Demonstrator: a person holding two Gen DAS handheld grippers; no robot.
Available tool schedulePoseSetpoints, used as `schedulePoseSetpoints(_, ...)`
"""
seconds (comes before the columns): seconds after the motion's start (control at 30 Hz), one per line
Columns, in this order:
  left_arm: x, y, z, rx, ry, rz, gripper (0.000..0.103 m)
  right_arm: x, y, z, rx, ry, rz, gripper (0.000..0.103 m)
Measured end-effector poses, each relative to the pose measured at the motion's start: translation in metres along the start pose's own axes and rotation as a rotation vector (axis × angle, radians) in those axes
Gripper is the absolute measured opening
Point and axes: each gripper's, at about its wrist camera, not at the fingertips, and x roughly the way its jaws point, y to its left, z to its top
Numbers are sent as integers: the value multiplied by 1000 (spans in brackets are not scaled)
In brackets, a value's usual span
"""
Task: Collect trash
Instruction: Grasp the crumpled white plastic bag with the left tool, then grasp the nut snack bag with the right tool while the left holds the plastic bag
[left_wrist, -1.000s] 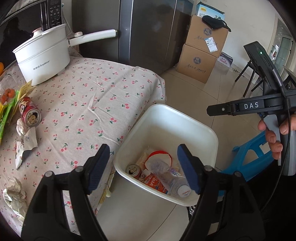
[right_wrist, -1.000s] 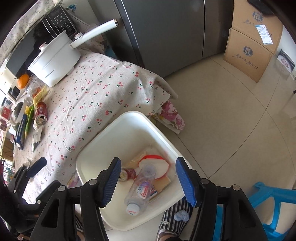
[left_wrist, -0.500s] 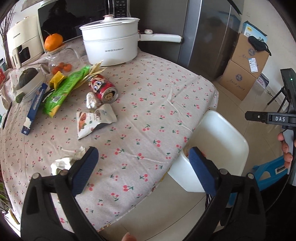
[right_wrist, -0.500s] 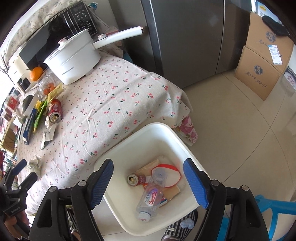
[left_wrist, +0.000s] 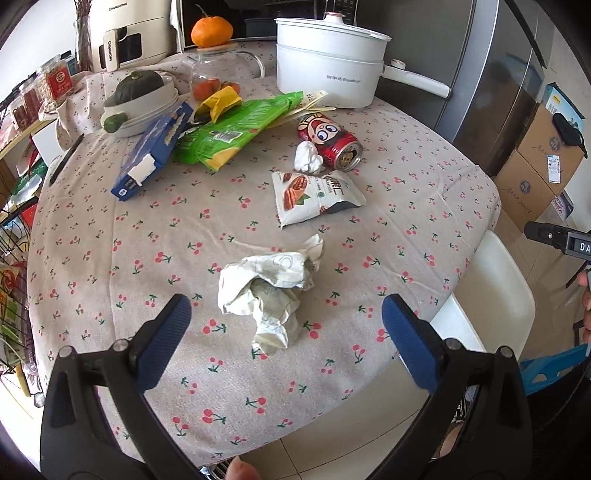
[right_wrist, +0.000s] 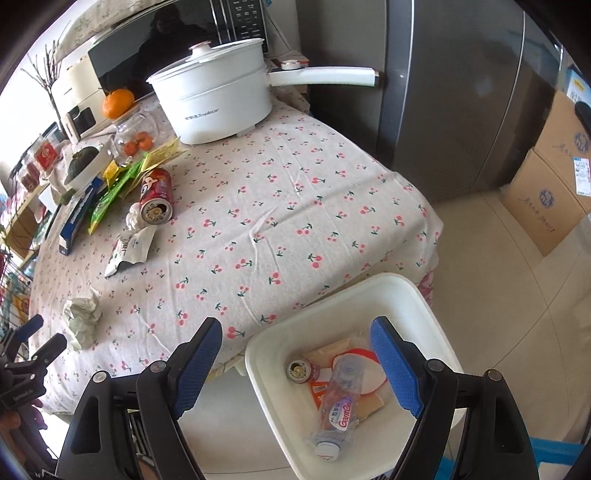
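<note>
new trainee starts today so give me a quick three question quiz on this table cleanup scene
1. True or false: the left gripper is shut on the crumpled paper.
2. Which item lies in the white bin? A) orange B) plastic bottle C) blue box
3. Fill in: the red can on the table lies on its ____.

Key: 1. False; it is open, with the paper lying on the cloth between its fingers. 2. B. 3. side, with a small white paper wad right against it.
</note>
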Motion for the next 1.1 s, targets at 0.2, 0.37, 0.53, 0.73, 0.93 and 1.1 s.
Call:
schedulePoseSetpoints(0.2, 22, 8, -1, 26, 67, 99, 102, 11, 28, 3, -71, -13, -30, 84)
schedulePoseSetpoints(0.37, 30, 9, 4, 11, 56, 69, 102, 18, 41, 4, -83, 2, -19, 84)
schedulePoseSetpoints(0.53, 43, 1, 6, 37, 77, 19, 89, 21, 49, 6, -78, 9, -13, 84)
schedulePoseSetpoints(0.73, 53, -5, 6, 70, 127, -4, 52, 27, 59, 8, -79, 25, -8, 84)
schedulePoseSetpoints(0.93, 37, 5, 7, 39, 106, -38, 39, 34, 75, 13, -84, 32, 4, 84)
schedulePoseSetpoints(1.1, 14, 21, 13, -5, 58, -45, 38, 44, 96, 19, -84, 43, 41, 84)
